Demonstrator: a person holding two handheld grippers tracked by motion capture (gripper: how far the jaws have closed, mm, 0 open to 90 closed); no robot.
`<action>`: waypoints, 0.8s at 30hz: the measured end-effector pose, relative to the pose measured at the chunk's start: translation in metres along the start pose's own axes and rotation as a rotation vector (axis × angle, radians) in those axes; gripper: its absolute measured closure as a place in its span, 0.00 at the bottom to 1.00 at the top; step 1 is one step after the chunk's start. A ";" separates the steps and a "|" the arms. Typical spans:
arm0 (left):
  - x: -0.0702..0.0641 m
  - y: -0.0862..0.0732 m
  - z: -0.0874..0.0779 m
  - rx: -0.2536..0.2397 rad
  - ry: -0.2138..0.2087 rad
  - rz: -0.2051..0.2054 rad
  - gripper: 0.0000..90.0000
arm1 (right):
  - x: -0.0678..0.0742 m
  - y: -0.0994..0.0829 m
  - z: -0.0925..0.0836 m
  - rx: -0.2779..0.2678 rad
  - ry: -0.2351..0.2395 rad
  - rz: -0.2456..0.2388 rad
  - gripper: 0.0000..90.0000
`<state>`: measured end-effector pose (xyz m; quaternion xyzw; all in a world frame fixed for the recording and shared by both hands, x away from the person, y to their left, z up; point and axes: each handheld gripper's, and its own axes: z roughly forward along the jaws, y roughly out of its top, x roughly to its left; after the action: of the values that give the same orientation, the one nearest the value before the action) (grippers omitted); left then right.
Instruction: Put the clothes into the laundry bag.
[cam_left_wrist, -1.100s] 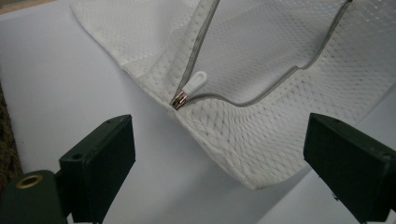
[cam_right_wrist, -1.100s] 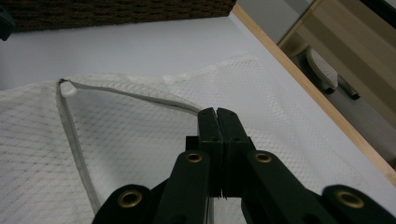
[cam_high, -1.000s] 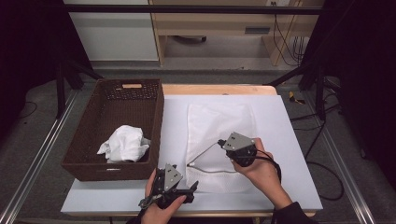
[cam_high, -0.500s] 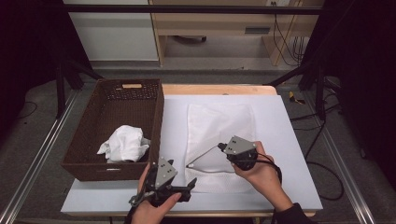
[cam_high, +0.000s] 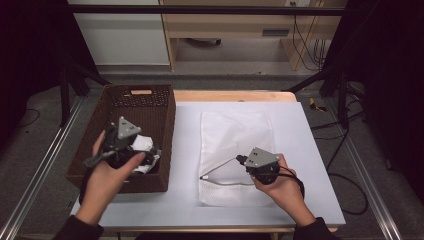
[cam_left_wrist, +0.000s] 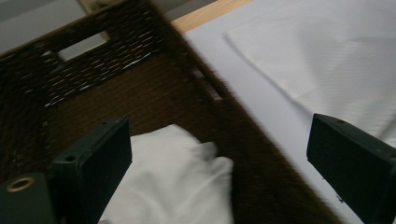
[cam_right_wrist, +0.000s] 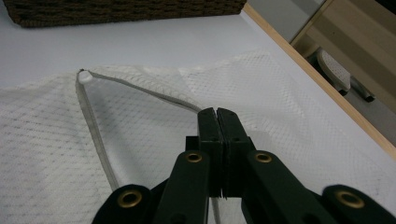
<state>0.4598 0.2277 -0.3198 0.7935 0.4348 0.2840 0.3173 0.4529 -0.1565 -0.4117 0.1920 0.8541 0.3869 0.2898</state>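
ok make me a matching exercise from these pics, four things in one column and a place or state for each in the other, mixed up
Things:
1. left claw
2. right claw
3. crumpled white cloth
4. dark brown woven wicker basket

Places or states:
A. shut on the flat white mesh laundry bag
B. lying inside the basket
C. open above the cloth
D. standing on the table's left part

Pairs: 1-C, 2-A, 3-B, 4-D

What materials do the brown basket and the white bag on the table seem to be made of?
The brown basket looks like woven wicker or rattan, matte: its walls show a plaited pattern with small gaps. It could also be a synthetic weave. The white bag looks like thin mesh fabric, probably synthetic: a fine net of small holes covers it, and a zip-like band edges its opening, which the right claw pinches.
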 end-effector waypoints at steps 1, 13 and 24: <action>0.021 -0.001 0.011 0.048 -0.003 -0.036 0.08 | -0.001 -0.001 0.001 0.000 0.001 0.000 1.00; 0.032 -0.014 0.086 0.322 -0.090 -0.020 0.05 | -0.002 -0.002 0.003 0.000 0.011 0.004 1.00; 0.042 -0.018 0.105 0.379 -0.104 0.045 0.06 | -0.003 -0.003 0.005 0.007 0.019 0.008 1.00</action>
<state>0.5462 0.2450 -0.3929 0.8622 0.4455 0.1628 0.1779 0.4577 -0.1571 -0.4156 0.1929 0.8575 0.3868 0.2792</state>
